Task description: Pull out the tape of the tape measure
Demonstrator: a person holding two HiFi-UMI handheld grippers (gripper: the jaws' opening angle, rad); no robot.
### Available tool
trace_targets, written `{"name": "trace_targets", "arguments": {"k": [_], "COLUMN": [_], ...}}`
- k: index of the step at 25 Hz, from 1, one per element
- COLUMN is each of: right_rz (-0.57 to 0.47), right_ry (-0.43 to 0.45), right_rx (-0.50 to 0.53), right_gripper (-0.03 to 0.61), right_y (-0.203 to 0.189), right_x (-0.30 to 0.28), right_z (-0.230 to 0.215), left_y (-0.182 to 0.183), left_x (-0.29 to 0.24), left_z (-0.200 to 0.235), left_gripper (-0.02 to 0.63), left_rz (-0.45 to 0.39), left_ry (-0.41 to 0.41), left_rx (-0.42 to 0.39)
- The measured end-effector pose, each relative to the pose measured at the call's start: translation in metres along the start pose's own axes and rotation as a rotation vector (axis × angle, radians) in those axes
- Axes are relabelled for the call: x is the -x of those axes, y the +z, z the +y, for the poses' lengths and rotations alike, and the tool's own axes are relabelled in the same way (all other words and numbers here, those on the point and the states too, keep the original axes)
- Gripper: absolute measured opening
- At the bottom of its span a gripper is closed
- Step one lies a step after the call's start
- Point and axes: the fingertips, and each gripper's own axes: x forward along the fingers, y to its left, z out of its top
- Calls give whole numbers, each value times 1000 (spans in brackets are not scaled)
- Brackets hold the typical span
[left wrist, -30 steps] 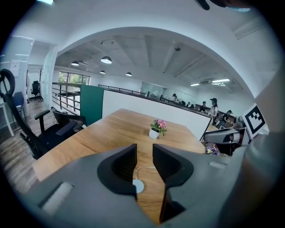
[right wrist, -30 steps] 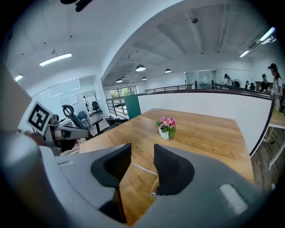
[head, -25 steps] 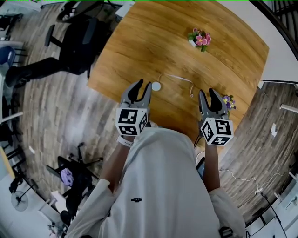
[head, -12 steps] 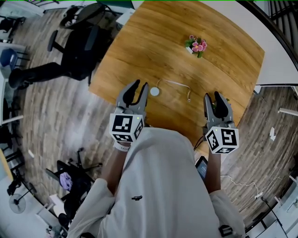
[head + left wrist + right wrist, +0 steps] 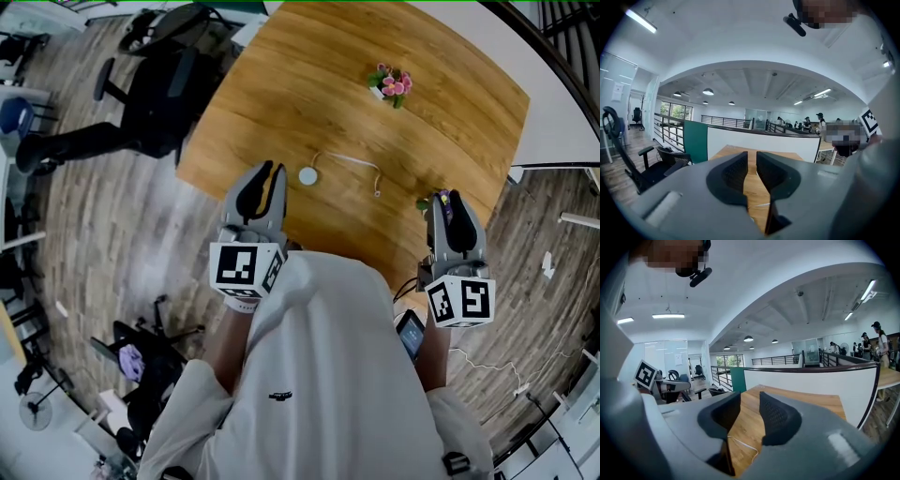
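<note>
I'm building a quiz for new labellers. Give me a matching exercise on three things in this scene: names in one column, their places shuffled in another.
Things:
1. tape measure
2. pink flowers
3. office chair

Places:
A. on the floor, left of the table
B. mid-table, with its tape drawn out
C. toward the table's far edge

Pairs: 1-B, 2-C, 3-A

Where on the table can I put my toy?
The wide stretch of brown wooden table left of the pink potted flowers and beyond the round white tape measure is bare. It is crowded near the front edge: thin white tape, small purple flowers, left claw, right claw.
</note>
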Motion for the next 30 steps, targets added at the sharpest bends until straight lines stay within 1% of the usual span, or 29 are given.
{"name": "trace_targets", "arguments": {"k": [2,5,8,11,14,25,30], "right_rz": [-30,-74,-101,-113,-113,-79,-73], "right_ry": [-19,-64,-82,-86,-85,-40,-16], "right_rx": [12,17,8,0,0,0,-2], "right_gripper": [115,81,37,6,3,2,2], "right_y": [7,14,17,18,18,2,-1], "right_x": [8,19,28,35,38,28,25], "right_z": [0,-5,-6,-5,-4,10,13], "left_y": [1,2,5,4,4,3,4], "left_x": [7,13,19,22,24,40,39], "left_z": [-2,-6,-9,-13,-17,-15,-17], "left_gripper": [61,16,17,17,17,17,17], "left_rz": [-9,-15,-28,-34,-36,-9,-20], "left_ry": [1,-5,-4,-25,-34,-8,-15], "left_rx": [6,17,18,24,19,3,-7]}}
